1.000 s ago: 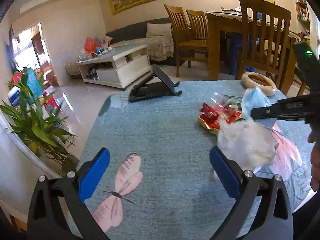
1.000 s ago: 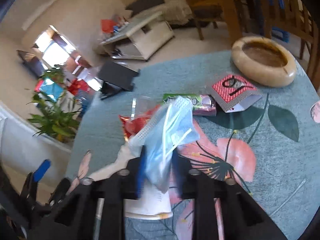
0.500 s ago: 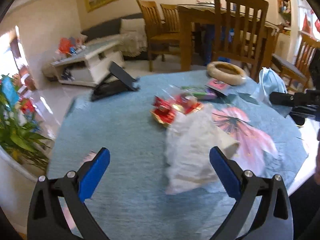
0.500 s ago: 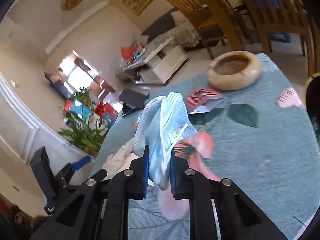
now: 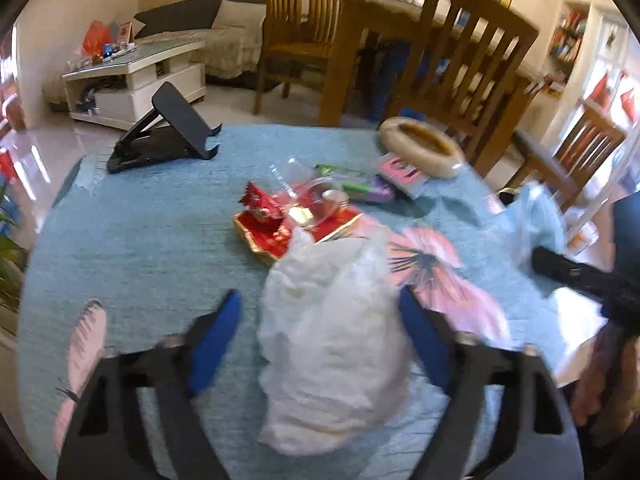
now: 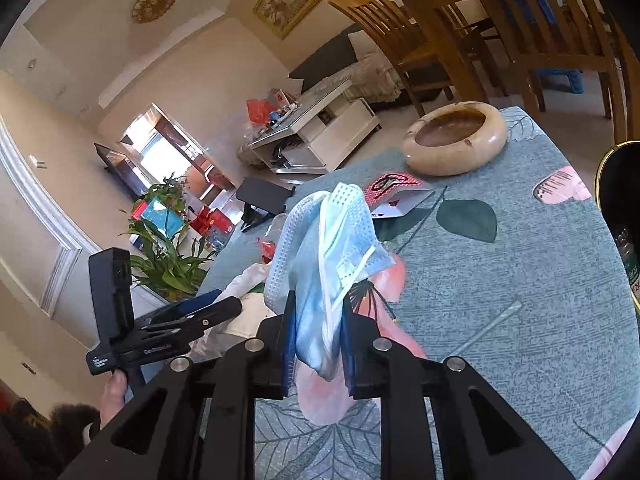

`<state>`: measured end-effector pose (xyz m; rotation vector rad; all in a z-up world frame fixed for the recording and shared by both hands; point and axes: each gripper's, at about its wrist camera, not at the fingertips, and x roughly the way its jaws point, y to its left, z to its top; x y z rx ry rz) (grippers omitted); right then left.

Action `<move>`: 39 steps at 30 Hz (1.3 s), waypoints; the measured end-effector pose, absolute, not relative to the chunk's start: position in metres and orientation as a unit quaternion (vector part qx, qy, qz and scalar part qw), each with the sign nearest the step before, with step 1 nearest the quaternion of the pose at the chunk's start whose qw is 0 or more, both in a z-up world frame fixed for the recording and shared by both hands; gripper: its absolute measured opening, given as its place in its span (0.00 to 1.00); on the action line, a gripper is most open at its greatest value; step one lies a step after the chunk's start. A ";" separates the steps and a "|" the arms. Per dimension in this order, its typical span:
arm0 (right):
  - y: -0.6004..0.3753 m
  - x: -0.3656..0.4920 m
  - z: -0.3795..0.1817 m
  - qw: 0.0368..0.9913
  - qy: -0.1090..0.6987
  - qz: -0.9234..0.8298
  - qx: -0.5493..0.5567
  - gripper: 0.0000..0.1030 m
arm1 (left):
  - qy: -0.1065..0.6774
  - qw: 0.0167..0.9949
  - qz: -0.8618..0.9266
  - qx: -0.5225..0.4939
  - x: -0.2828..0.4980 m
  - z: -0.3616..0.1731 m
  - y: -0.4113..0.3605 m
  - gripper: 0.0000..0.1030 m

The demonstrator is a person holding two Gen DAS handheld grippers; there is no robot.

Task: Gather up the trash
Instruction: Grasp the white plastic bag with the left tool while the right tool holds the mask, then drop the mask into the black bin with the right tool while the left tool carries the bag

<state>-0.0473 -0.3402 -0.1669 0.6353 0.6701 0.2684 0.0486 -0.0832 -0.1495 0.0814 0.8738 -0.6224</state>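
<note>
My right gripper [image 6: 318,316] is shut on a light blue face mask [image 6: 332,248] and holds it above the teal tablecloth [image 6: 520,280]. The mask also shows at the right of the left wrist view [image 5: 536,216]. My left gripper [image 5: 320,320] is open, with its blue pads on either side of a crumpled white plastic bag [image 5: 332,344] that lies on the cloth. The pads are close to the bag; I cannot tell if they touch it. Behind the bag lie a red and gold tray with wrappers [image 5: 292,224], a green wrapper [image 5: 352,186] and a pink packet [image 5: 400,172].
A beige stone ashtray [image 6: 456,140] stands at the table's far edge. A black folding stand [image 5: 168,132] is at the far left. A dark gold-rimmed bin [image 6: 620,208] is at the right edge. Wooden chairs and a dining table stand behind; a potted plant [image 6: 168,264] is left.
My left gripper has swung right and moved over the white bag, which now sits between its pads. My right gripper has lifted the mask up and toward the table's right side.
</note>
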 end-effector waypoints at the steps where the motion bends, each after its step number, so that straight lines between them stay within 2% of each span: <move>1: -0.343 -0.048 -0.168 0.886 0.321 0.128 0.310 0.19 | 0.409 0.864 -0.290 0.052 0.045 -0.148 -0.084 0.34; 2: -0.346 -0.049 -0.170 0.885 0.319 0.127 0.315 0.20 | 0.406 0.865 -0.290 0.058 0.042 -0.146 -0.084 0.07; 3: -0.348 -0.049 -0.171 0.884 0.317 0.125 0.320 0.21 | 0.410 0.861 -0.294 0.057 0.041 -0.145 -0.083 0.05; 6: -0.351 -0.053 -0.170 0.886 0.311 0.121 0.321 0.22 | 0.417 0.858 -0.300 0.019 0.043 -0.143 -0.071 0.06; 11: -0.347 -0.057 -0.163 0.897 0.305 0.115 0.300 0.22 | 0.363 0.888 -0.280 0.031 0.029 -0.111 -0.057 0.07; 15: -0.350 -0.060 -0.161 0.899 0.301 0.110 0.298 0.22 | 0.332 0.898 -0.280 0.075 0.014 -0.093 -0.074 0.07; 23: -0.346 -0.076 -0.147 0.913 0.304 0.082 0.257 0.21 | 0.308 0.895 -0.284 0.153 -0.015 -0.098 -0.119 0.08; 31: -0.426 -0.112 -0.106 0.935 0.297 -0.060 0.186 0.21 | 0.272 0.887 -0.313 0.202 -0.016 -0.088 -0.205 0.08; 37: -0.519 -0.133 -0.116 0.918 0.305 -0.179 0.178 0.21 | 0.261 0.867 -0.365 0.216 -0.036 -0.092 -0.284 0.09; 38: -0.527 -0.133 -0.123 0.914 0.311 -0.191 0.176 0.23 | 0.261 0.863 -0.371 0.220 -0.040 -0.094 -0.295 0.09; 39: -0.536 -0.130 -0.134 0.908 0.323 -0.203 0.176 0.29 | 0.260 0.859 -0.379 0.228 -0.044 -0.097 -0.310 0.09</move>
